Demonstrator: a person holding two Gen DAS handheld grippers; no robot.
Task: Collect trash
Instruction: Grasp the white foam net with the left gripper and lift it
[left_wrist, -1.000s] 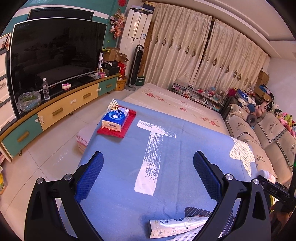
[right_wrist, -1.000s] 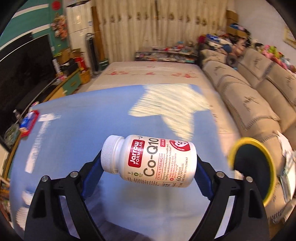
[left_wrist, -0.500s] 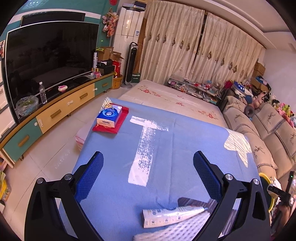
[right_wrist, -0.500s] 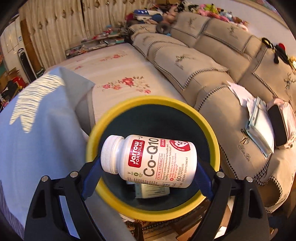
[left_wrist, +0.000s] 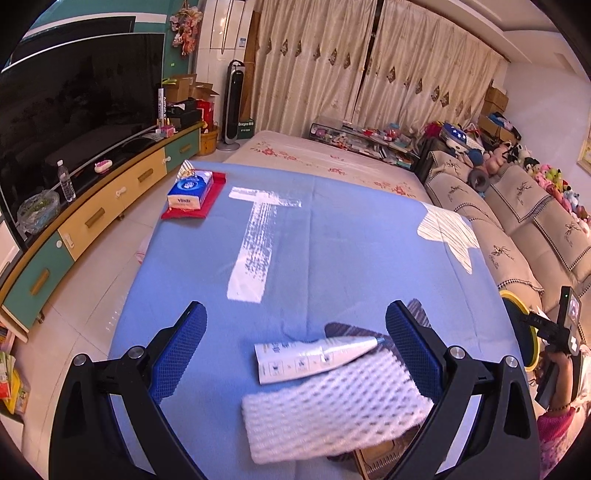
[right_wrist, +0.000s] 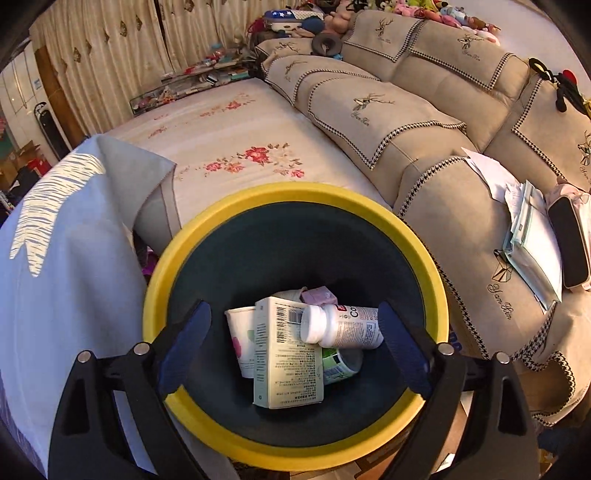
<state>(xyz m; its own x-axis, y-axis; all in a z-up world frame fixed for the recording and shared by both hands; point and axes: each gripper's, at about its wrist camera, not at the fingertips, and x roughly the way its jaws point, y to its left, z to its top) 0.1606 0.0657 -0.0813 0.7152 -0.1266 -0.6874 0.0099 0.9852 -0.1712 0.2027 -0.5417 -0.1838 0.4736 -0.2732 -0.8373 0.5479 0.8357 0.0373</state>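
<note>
My right gripper (right_wrist: 295, 343) hangs open above a dark bin with a yellow rim (right_wrist: 295, 192). Inside the bin a white supplement bottle (right_wrist: 341, 326) lies on its side on top of a pale green carton (right_wrist: 286, 350), a paper cup (right_wrist: 240, 338) and other scraps. My left gripper (left_wrist: 295, 347) is open over the blue tablecloth (left_wrist: 332, 240). Between its fingers lie a white squeezed tube (left_wrist: 314, 356) and, nearer the camera, a white foam net sleeve (left_wrist: 332, 410). The bin's yellow rim (left_wrist: 517, 299) shows at the table's right edge in the left wrist view.
A blue tissue pack (left_wrist: 190, 186) rests on a red box (left_wrist: 212, 199) at the table's far left corner. A beige sofa (right_wrist: 443, 155) with papers (right_wrist: 532, 236) stands right of the bin. A TV cabinet (left_wrist: 92, 206) runs along the left wall. A person's hand (left_wrist: 557, 373) holds the right gripper.
My right gripper opened and the supplement bottle dropped into the bin. The left gripper drew back and tilted down, bringing the tube and foam sleeve between its fingers.
</note>
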